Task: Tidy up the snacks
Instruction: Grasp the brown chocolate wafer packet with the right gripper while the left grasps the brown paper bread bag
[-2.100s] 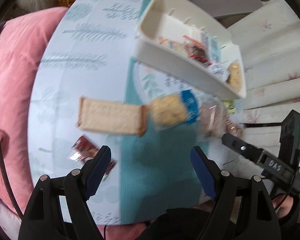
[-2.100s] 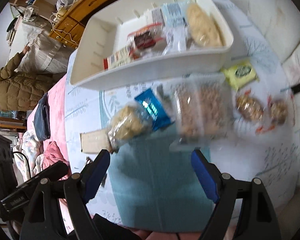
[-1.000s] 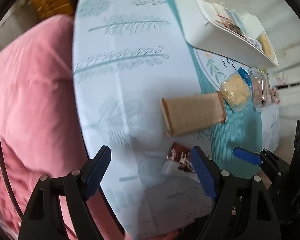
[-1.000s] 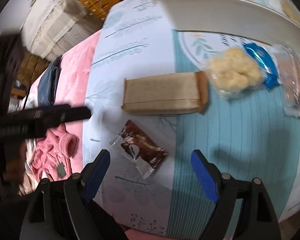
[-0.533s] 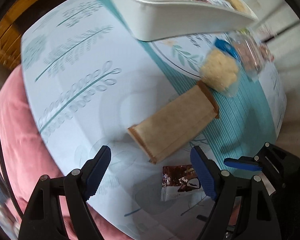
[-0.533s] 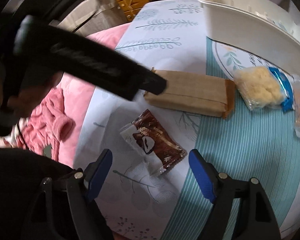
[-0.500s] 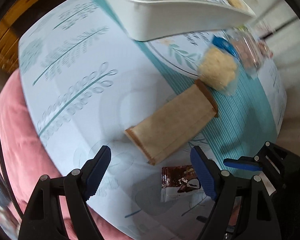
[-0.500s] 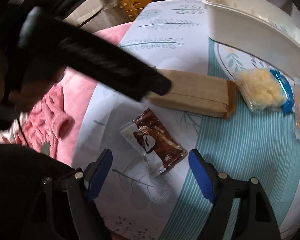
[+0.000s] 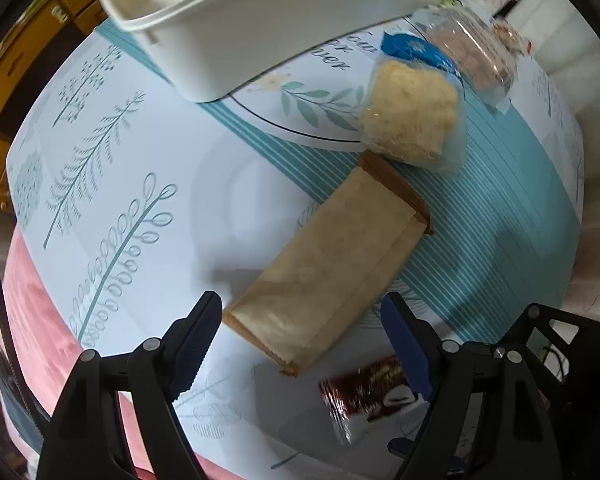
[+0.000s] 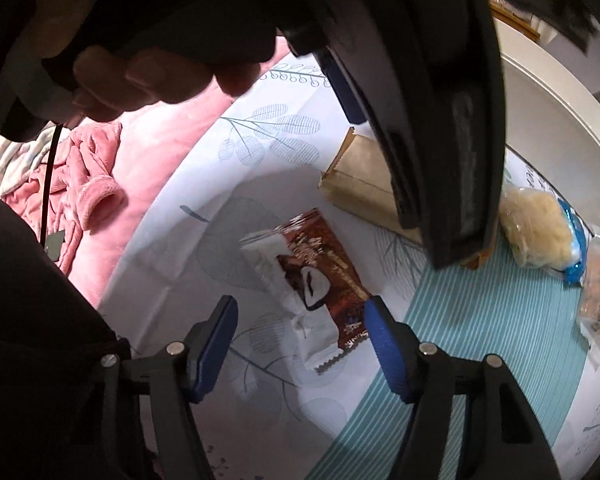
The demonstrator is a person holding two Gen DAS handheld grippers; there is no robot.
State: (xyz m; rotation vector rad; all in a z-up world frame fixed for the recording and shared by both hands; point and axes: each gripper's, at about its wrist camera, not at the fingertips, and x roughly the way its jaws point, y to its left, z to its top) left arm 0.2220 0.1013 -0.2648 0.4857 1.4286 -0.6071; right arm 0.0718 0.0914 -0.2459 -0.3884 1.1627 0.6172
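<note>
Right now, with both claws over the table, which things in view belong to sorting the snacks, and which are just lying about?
Job:
- white bin
- tan packet, between the open left claw fingers
- brown chocolate wrapper, ahead of the open right claw
- yellow snack bag
- clear cookie pack

Lying about:
- pink garment
- wooden drawers

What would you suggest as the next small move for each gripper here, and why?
Probably lower both and close. The open left gripper already straddles the near end of the tan packet, and the open right gripper brackets the brown wrapper; both snacks lie flat outside the white bin.
</note>
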